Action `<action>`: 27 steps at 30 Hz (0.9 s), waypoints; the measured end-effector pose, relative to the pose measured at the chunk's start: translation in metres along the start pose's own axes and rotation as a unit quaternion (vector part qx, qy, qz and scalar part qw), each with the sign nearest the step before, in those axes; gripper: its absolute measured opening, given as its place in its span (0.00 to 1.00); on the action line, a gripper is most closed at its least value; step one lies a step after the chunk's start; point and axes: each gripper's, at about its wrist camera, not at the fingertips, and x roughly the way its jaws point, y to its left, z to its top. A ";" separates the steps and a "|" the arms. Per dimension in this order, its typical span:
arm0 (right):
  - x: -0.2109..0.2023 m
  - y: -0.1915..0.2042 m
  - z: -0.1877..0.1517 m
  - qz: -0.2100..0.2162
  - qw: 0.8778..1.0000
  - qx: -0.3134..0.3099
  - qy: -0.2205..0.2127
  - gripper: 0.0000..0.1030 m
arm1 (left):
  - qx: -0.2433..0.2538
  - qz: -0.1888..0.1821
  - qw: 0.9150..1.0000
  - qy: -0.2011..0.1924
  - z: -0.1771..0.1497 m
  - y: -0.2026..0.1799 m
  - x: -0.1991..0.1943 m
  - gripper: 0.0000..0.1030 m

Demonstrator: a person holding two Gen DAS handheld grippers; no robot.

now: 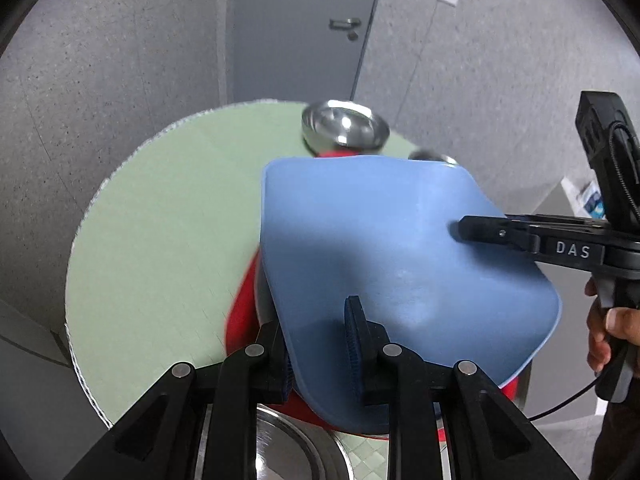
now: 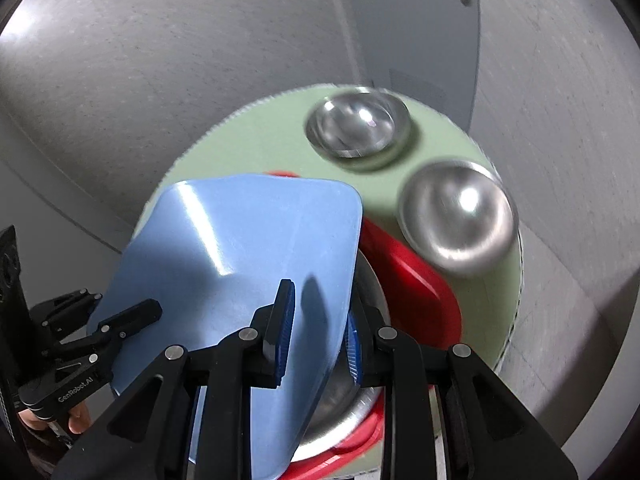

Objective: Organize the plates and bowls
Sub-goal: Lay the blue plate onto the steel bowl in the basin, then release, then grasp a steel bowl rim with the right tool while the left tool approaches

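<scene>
- Together, the left hand-held gripper [image 1: 320, 344] and the right hand-held gripper [image 2: 320, 332] are both clamped on the rim of one blue plate [image 1: 392, 248], each at its own edge, so the plate hangs tilted above the table [image 1: 160, 248].
- Seen from the left hand-held gripper, the right one comes in from the right side, its fingers [image 1: 480, 232] lying flat on the plate's face, with a hand [image 1: 608, 332] on its handle.
- Directly under the plate lies a red tray [image 2: 420, 292] on the round green table, with a steel plate [image 2: 344, 400] resting in it; the blue plate hides most of both.
- Beyond the right hand-held gripper's tips, to the right of the blue plate, a steel bowl [image 2: 460, 220] sits just past the tray.
- Farther ahead stands a second steel bowl [image 2: 358, 124], near the table's far edge and close to the first.
- Behind the table are grey walls and a grey door [image 1: 300, 20].
</scene>
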 end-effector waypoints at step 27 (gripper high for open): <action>-0.016 -0.029 -0.020 0.031 0.999 0.033 -0.019 0.48 | -0.001 0.037 0.999 -0.011 0.027 -0.026 0.005 0.85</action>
